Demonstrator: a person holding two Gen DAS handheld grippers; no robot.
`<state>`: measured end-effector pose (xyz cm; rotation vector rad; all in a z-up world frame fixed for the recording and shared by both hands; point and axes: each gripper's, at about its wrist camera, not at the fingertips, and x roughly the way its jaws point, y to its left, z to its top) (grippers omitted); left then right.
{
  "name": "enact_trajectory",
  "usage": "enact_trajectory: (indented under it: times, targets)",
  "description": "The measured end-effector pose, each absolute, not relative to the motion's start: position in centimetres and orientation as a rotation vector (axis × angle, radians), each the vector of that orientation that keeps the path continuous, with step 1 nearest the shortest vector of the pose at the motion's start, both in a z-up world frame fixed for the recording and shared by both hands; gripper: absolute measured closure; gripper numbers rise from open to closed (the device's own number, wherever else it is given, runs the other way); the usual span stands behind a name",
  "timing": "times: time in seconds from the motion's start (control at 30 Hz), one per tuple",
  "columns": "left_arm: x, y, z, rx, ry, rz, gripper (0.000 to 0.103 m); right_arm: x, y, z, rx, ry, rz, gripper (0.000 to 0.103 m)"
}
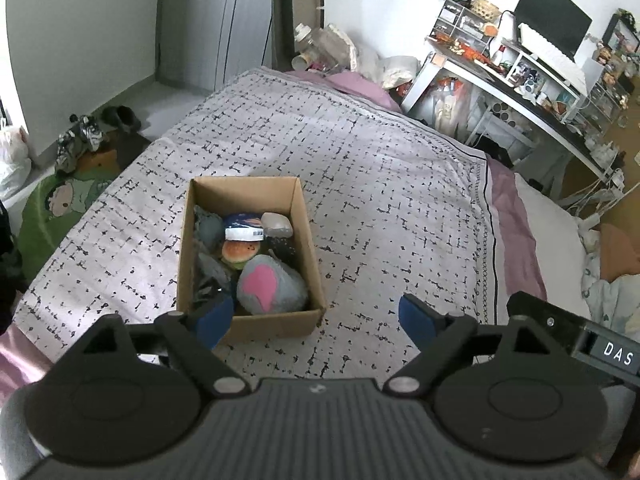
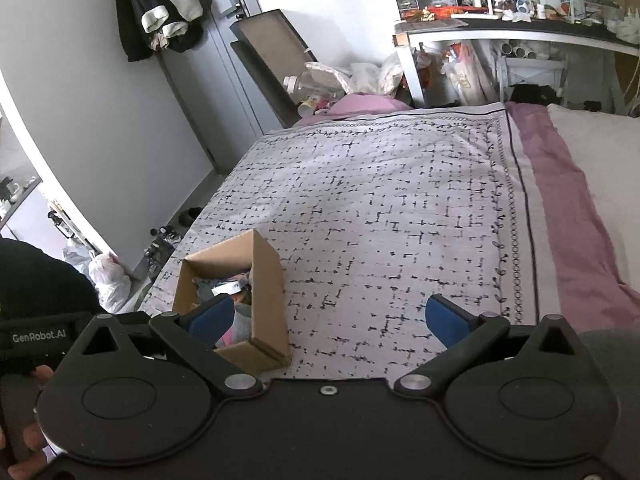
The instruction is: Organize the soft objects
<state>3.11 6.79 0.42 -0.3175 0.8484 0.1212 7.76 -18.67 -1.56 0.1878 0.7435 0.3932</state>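
A brown cardboard box (image 1: 304, 216) stands on the patterned bedspread (image 1: 380, 184). It holds several soft toys: a grey plush with a pink patch (image 1: 270, 286), a watermelon-slice toy (image 1: 240, 251), a blue and white one (image 1: 244, 226) and a grey one (image 1: 277, 224). My left gripper (image 1: 316, 320) is open and empty, above the box's near right corner. In the right wrist view the box (image 2: 266, 296) sits at the lower left. My right gripper (image 2: 328, 318) is open and empty, to the right of the box.
The bedspread (image 2: 380, 208) lies over a pink sheet (image 2: 560, 208). A cluttered white desk (image 1: 532, 80) with a monitor stands right of the bed. Bags and bottles (image 1: 328, 46) pile up at the bed's far end. Shoes and a green mat (image 1: 60, 200) lie on the floor to the left.
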Motion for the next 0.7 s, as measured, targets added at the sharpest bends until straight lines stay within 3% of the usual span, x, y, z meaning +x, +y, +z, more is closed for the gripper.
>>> enact_trajectory:
  times: [0.7]
  targets:
    - [-0.9, 3.7, 0.3, -0.249, 0.847, 0.122, 0.009, 4.1, -20.0, -0.7, 0.120, 0.721, 0.403, 0.000]
